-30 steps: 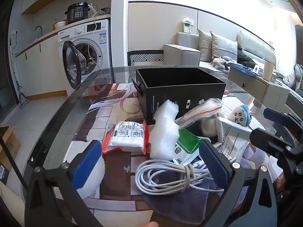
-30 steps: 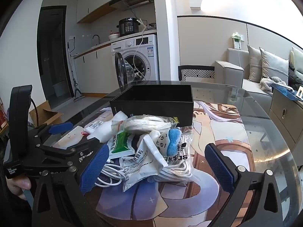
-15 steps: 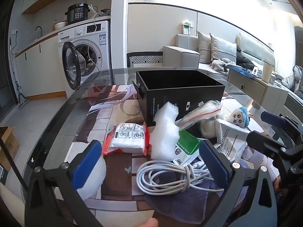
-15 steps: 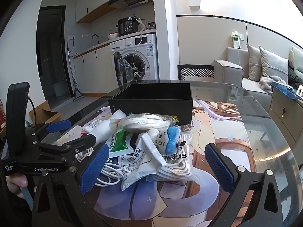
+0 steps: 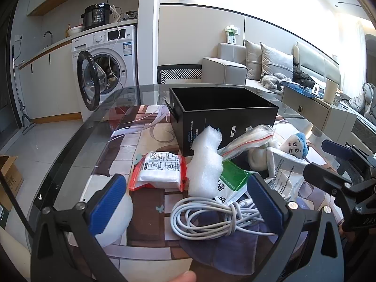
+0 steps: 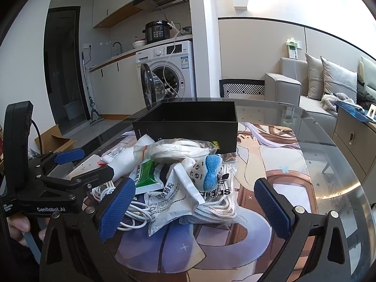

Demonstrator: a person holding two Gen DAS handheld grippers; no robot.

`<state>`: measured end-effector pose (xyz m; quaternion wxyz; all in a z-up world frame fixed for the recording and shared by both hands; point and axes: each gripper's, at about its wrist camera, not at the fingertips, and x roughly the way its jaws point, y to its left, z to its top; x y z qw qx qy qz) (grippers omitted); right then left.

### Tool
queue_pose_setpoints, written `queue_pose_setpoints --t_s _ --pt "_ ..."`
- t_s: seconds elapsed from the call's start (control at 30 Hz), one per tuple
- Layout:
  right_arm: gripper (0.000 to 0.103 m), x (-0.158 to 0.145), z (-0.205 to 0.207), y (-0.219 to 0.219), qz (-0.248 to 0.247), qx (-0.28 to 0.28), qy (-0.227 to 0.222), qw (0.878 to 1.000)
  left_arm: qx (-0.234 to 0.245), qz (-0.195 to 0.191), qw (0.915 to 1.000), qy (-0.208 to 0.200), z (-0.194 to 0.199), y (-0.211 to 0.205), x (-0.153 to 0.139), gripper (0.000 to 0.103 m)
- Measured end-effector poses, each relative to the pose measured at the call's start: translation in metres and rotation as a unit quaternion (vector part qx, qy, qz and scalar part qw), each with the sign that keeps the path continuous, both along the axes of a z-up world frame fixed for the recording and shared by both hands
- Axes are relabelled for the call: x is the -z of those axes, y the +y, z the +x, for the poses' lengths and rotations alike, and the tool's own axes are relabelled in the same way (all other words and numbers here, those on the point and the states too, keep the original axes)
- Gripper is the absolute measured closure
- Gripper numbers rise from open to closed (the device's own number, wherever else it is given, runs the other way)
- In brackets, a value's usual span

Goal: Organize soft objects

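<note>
On the glass-topped table (image 5: 77, 141), w/ a printed mat under the glass, sits a heap of soft stuff just in front of an open black box (image 5: 223, 115). Left gripper (image 5: 185, 202) has its blue pads spread wide, nothing btwn them; it hangs over a coiled white cable (image 5: 211, 216). Left pad overlaps a white rounded object (image 5: 117, 221) at the table's near edge; can't tell if they touch. Past the cable: a red-edged wipes pack (image 5: 158, 171) lying flat, a crumpled white foam sheet (image 5: 206, 162) standing up beside it, and a green sachet (image 5: 231, 178) partly under the foam. A clear zip bag (image 5: 249, 138) w/ red seal leans against the box front. Right gripper (image 6: 195, 202) is also spread wide, holding nothing, low over the same heap from the other side. Btwn its pads, a bit beyond: a white printed pouch (image 6: 169, 195), and on top a small plush doll (image 6: 204, 169) w/ blue hair, lying on its side, w/ white braided cord in a clear bag (image 6: 221, 199) under it. Box looks empty from both views.
</note>
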<state>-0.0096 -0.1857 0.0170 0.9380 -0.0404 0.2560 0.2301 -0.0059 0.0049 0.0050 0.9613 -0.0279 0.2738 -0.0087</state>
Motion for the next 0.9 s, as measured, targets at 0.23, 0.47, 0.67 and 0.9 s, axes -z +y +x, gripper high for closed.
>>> queue_pose_setpoints --t_s 0.23,0.47,0.67,0.9 --pt "0.0 -0.0011 -0.0018 0.0013 -0.001 -0.003 -0.004 1.0 -0.001 -0.008 0.9999 -0.008 -0.0018 0.0003 -0.0002 0.0" --pt "0.0 -0.0021 -0.0035 0.003 -0.003 -0.005 -0.005 1.0 -0.001 -0.007 0.9999 -0.009 -0.0023 -0.0004 -0.0009 0.0" --pt "0.0 -0.0027 -0.0046 0.0045 -0.005 -0.006 -0.005 1.0 0.0 -0.007 0.9999 -0.009 -0.0033 -0.0004 -0.0005 0.0" --pt "0.0 -0.0029 -0.0057 0.0065 -0.006 -0.009 -0.004 1.0 -0.001 -0.017 0.9998 -0.011 -0.0045 -0.0016 -0.0019 0.0"
